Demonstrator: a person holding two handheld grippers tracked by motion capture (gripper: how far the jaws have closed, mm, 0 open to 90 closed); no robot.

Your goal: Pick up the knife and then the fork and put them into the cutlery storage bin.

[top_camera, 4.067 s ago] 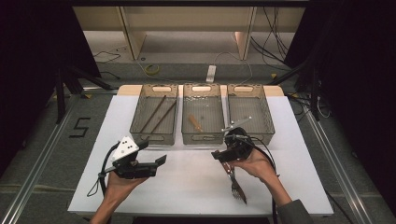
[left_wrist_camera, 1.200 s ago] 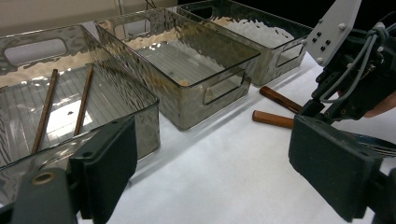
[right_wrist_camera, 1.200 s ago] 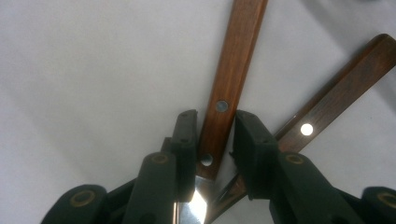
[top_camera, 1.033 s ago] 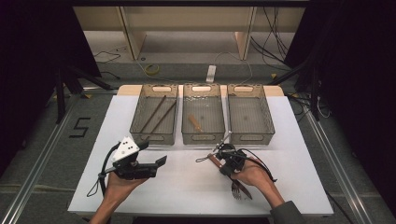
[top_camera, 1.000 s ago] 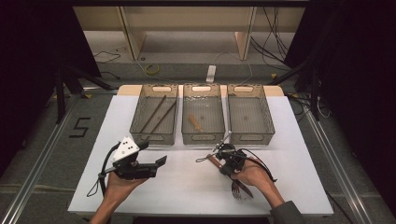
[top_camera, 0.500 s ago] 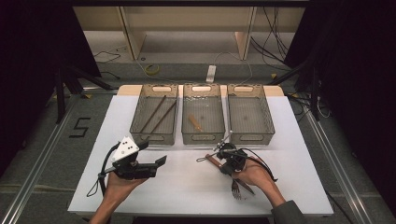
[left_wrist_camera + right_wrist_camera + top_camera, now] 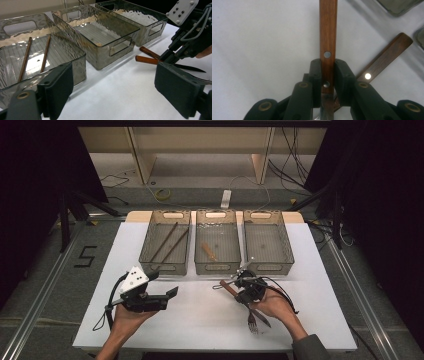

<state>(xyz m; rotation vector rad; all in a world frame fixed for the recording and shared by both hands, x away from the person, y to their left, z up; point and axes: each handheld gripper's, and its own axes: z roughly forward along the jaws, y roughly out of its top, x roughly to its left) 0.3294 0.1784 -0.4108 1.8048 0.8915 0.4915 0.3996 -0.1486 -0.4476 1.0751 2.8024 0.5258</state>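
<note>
Right gripper: clamped on a wooden handle, jaws pressed to both flanks just past the lower rivet.
Held piece: low over the white table, in front of the middle bin and right bin; likely a knife or fork, head not made out.
Long axis: handle runs straight ahead of the jaws; in the high view it points up-left toward the bins, metal end trailing toward the person.
Second handle: lies just beside and crossing under, angled away to the right; a fork is seen by the right hand.
Nearer hand: the right; bins lie beyond the handle tip.
Left gripper: jaws wide apart, nothing between, held level above the table, facing right.
Left bin: two thin brown sticks inside.
Hand pose: right palm under the tool, wrist low, forearm entering from bottom right.
</note>
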